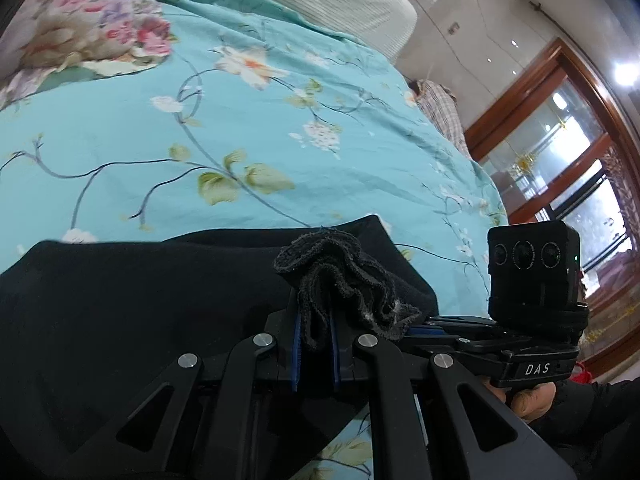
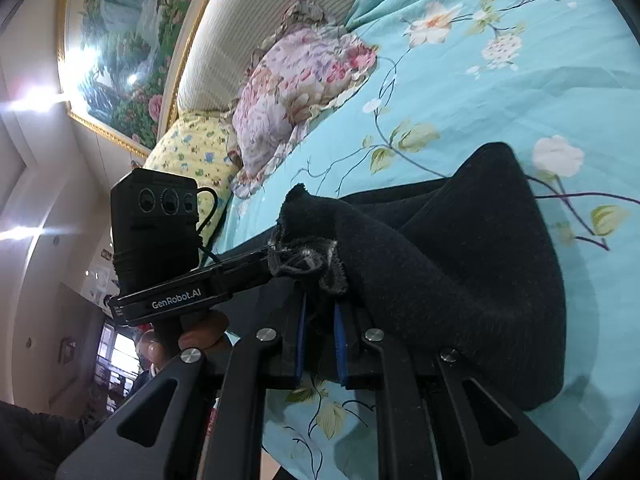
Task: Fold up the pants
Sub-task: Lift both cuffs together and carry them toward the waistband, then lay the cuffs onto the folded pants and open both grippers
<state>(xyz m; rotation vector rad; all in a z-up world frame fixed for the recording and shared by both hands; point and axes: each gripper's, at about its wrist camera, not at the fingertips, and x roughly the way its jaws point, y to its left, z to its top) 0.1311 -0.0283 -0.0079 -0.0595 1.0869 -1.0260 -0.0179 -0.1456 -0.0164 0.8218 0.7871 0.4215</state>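
Black pants (image 1: 140, 300) lie on a turquoise floral bedsheet (image 1: 240, 128). My left gripper (image 1: 316, 332) is shut on a frayed, bunched hem of the pants (image 1: 340, 276), held just above the bed. My right gripper (image 2: 320, 320) is shut on another frayed edge of the pants (image 2: 308, 260); the black cloth (image 2: 480, 280) drapes from it to the right over the sheet (image 2: 500, 92). Each view shows the other gripper close beside it: the right one in the left wrist view (image 1: 532, 320), the left one in the right wrist view (image 2: 168, 264).
A floral pillow (image 2: 296, 92) and a yellow pillow (image 2: 192, 148) lie at the striped headboard (image 2: 248, 20). The floral pillow also shows at upper left in the left wrist view (image 1: 80, 28). A checked cloth (image 1: 440, 108) lies at the bed's far edge, near wooden-framed windows (image 1: 560, 140).
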